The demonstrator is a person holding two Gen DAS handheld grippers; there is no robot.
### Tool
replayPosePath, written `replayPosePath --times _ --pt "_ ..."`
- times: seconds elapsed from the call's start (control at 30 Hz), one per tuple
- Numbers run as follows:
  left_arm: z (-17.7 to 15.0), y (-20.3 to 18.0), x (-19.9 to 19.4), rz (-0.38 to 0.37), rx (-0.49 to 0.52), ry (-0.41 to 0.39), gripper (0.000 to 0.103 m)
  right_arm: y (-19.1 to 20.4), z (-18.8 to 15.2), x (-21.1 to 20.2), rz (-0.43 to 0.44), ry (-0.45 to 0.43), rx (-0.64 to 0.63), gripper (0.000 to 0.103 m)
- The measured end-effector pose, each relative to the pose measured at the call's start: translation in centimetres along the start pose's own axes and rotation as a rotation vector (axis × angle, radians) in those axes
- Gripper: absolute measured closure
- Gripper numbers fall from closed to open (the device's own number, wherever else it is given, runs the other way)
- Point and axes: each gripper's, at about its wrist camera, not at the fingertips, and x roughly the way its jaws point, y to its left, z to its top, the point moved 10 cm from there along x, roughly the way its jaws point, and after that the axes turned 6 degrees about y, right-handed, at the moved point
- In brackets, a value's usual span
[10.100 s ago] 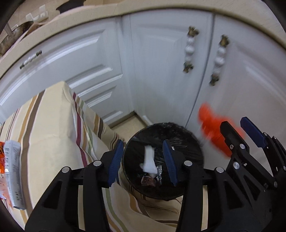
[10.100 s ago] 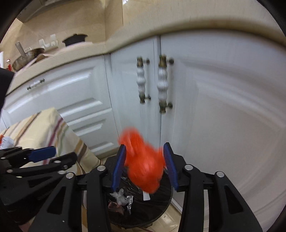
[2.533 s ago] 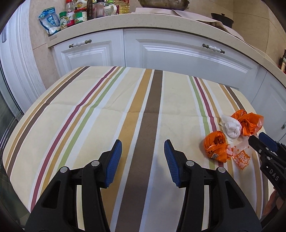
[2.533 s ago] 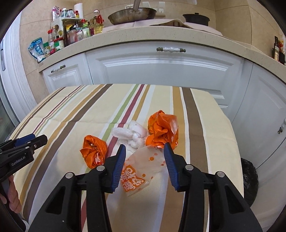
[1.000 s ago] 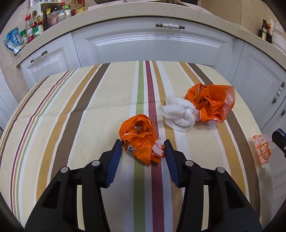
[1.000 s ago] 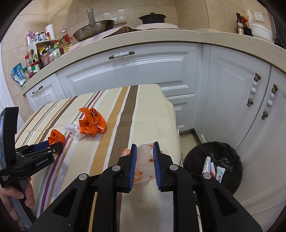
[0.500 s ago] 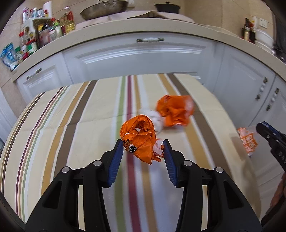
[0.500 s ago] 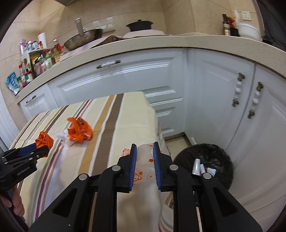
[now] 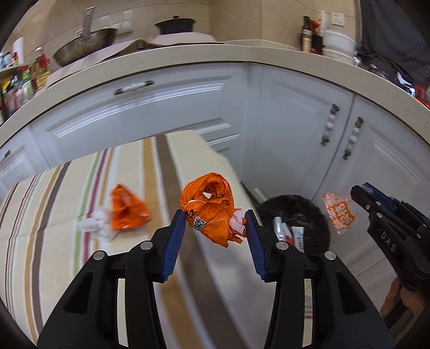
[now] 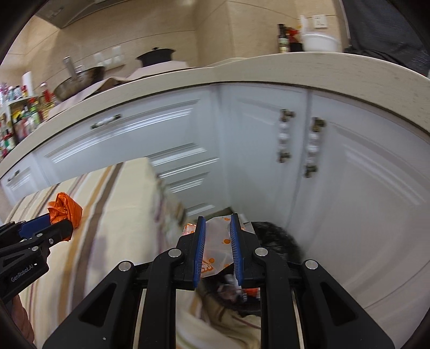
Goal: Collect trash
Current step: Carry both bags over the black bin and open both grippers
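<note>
— looking down along our left gripper (image 9: 215,225), we see its blue pads clamped on a crumpled orange bag (image 9: 208,208), lifted clear of the table (image 9: 53,214)

— and what covers that table?

— a cream cloth with brown, green, red and ochre stripes, draping over the edge; a second orange bag (image 9: 126,212) lies on it, touching a wad of white paper (image 9: 94,228), both blurred

— where is our right gripper (image 10: 217,239)?

— its jaws are nearly together, pinching a clear wrapper with orange print (image 10: 215,252); from the left wrist we see that wrapper hanging just beside the round black-lined bin (image 9: 317,214), which stands on the floor between the table edge and the white cabinet doors (image 9: 295,134)

— anything in the bin?

— a few white tubes or packets near its rim; we cannot tell more than that

— and the room around us?

— white panelled cabinets with beaded handles curve under a pale speckled counter (image 9: 268,53); on it we see a metal pan (image 9: 86,45), a black pot lid (image 9: 174,22), a white bowl (image 9: 338,43) with dark bottles beside it, and jars and bottles crowded at the far left; the wall behind is beige tile with sockets

— and the person?

— only fingers under each gripper's handle, at the frame edges
</note>
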Motion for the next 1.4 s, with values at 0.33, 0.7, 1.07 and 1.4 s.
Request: replayPosePath --times 0.33,0.7,1.07,1.4 --pt "2.2 -8.8 3.7 -0.069 0.085 0.012 0.059 -5.7 -0.2 1.7 -0.074 -0.006 0.050 0.083" --pt "2.6 -13.2 8.8 -0.072 0.138 0.070 0.058 -8.7 0.0 4.5 -0.086 0.007 0.075 0.083" --pt "2.6 -14.3 13.8 -0.024 0.163 0.116 0.043 -10.5 0.2 8.1 -0.089 0.015 0.109 0.069" --pt "2.6 -13.9 14.1 -0.031 0.147 0.125 0.039 -10.8 -0.1 8.4 -0.096 0.027 0.122 0.062"
